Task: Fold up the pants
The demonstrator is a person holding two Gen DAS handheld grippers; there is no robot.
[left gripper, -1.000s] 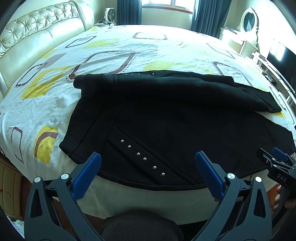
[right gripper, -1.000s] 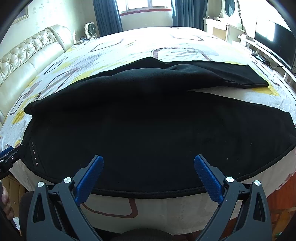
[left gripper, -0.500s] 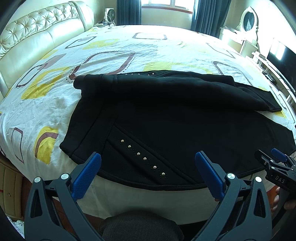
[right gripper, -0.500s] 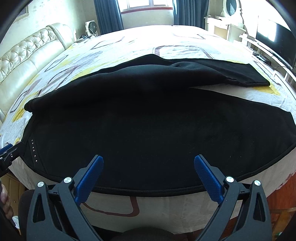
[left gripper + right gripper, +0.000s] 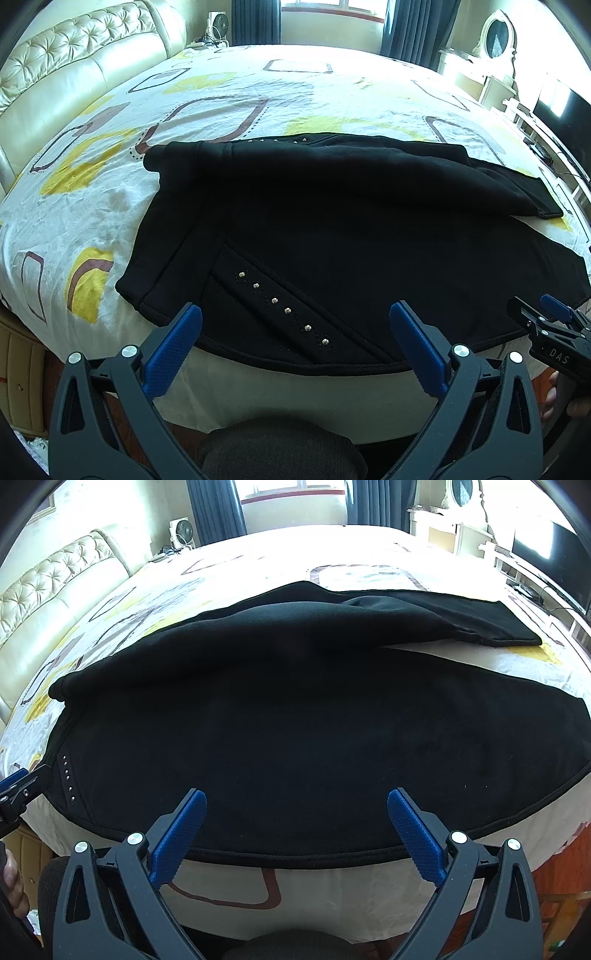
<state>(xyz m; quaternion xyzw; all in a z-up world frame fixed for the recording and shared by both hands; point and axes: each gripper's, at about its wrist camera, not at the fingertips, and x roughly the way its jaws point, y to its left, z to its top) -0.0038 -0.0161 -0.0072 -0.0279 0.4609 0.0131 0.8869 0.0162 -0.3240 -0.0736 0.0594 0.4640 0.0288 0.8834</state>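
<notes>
Black pants point(image 5: 332, 229) lie spread across the bed, waistband to the left, legs running right; a row of silver studs point(image 5: 282, 306) marks the near pocket. The far leg lies folded over toward the near one. The pants also fill the right wrist view point(image 5: 314, 738). My left gripper point(image 5: 295, 339) is open and empty, just above the pants' near hem by the studs. My right gripper point(image 5: 297, 825) is open and empty over the near hem further right; it shows at the right edge of the left wrist view point(image 5: 546, 332).
The bed point(image 5: 92, 206) has a white cover with yellow and brown shapes and a cream tufted headboard point(image 5: 74, 77) on the left. A white dresser with oval mirror point(image 5: 495, 33) and a TV point(image 5: 565, 107) stand at the right. A fan point(image 5: 183, 530) stands far back.
The right gripper has moved slightly forward over the pants; the left gripper is almost unmoved. Both stay open.
</notes>
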